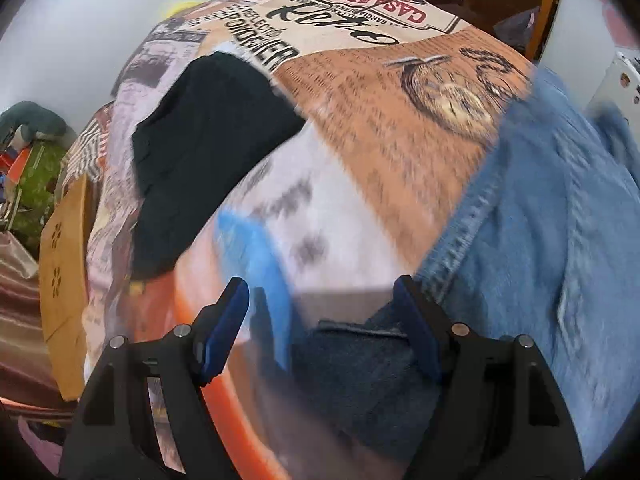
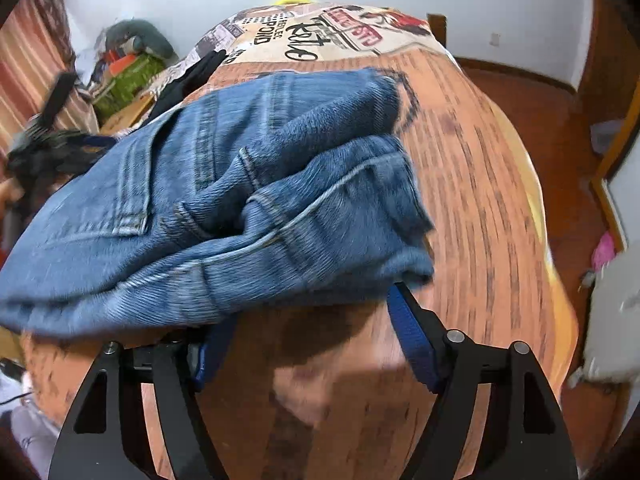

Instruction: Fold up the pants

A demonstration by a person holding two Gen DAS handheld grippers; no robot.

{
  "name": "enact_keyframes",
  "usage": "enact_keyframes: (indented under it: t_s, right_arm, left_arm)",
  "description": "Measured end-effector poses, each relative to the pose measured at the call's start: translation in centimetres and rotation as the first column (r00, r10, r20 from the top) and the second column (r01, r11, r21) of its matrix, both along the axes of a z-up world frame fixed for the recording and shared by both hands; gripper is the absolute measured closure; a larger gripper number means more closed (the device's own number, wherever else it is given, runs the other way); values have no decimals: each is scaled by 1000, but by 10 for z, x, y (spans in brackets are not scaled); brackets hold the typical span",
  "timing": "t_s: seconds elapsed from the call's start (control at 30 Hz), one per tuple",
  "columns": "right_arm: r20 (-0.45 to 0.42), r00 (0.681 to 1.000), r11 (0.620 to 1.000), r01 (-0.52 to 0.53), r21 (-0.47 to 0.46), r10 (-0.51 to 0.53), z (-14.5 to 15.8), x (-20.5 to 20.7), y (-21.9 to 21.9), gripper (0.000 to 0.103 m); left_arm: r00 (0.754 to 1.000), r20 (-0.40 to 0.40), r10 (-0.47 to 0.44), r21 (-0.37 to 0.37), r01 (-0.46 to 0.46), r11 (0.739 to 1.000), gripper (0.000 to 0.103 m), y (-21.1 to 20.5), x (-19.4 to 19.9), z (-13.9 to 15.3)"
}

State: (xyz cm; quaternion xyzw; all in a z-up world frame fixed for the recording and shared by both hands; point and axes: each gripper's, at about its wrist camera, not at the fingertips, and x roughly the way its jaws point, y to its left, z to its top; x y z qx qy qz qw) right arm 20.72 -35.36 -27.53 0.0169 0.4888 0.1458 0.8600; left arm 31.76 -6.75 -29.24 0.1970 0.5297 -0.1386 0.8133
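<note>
From the left wrist, the jeans [image 1: 532, 216] lie bunched on the bed [image 1: 360, 92], filling the right side of the view, with a darker denim part lower down, between the fingers. The left gripper [image 1: 320, 320] has its fingers spread wide and grasping nothing; whether the right pad touches the denim beside it is too blurred to tell. A black garment [image 1: 200, 136] lies on the bedspread to the left of the jeans, well apart from them. Past the bed, left of the black garment, stands a cardboard box [image 1: 64, 272] amid clutter on the floor; white walls close the room.

From the right wrist, the jeans [image 2: 216, 200] sit in a thick, uneven heap, seams and a pocket showing, layers overlapping loosely. The right gripper [image 2: 312, 336] hovers at the heap's near edge, fingers released and empty, the left one partly hidden under the cloth. I judge the folding barely begun or rough: no flat, squared shape yet, so smoothing and the real folds remain. Right of the jeans the printed bedspread runs bare to a wooden floor [image 2: 532, 92].
</note>
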Motion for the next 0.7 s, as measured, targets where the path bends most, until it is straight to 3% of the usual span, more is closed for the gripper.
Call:
enact_keyframes:
  t_s: [0.23,0.43,0.63,0.7]
  right_arm:
    - [9,999,999,-35,-5,35,-4,25,11,34]
    - [8,999,999,34,1,-34,4,-1,-14,34]
    - [57,992,994,112,-5,-112,27,-30,-44,34]
    - [85,989,992,123,-27,-120,38,-36,-47,34]
  left_arm:
    - [996,-37,81,-94,-84,992,28,34,-65,11]
    - [995,-3,98,-101,-98,990,28,15,-97,19]
    - [996,-33,88,-206,-93,974,28,-4,-119,29]
    - [996,-11,91,-205,-91,975,29,-10,-124,33]
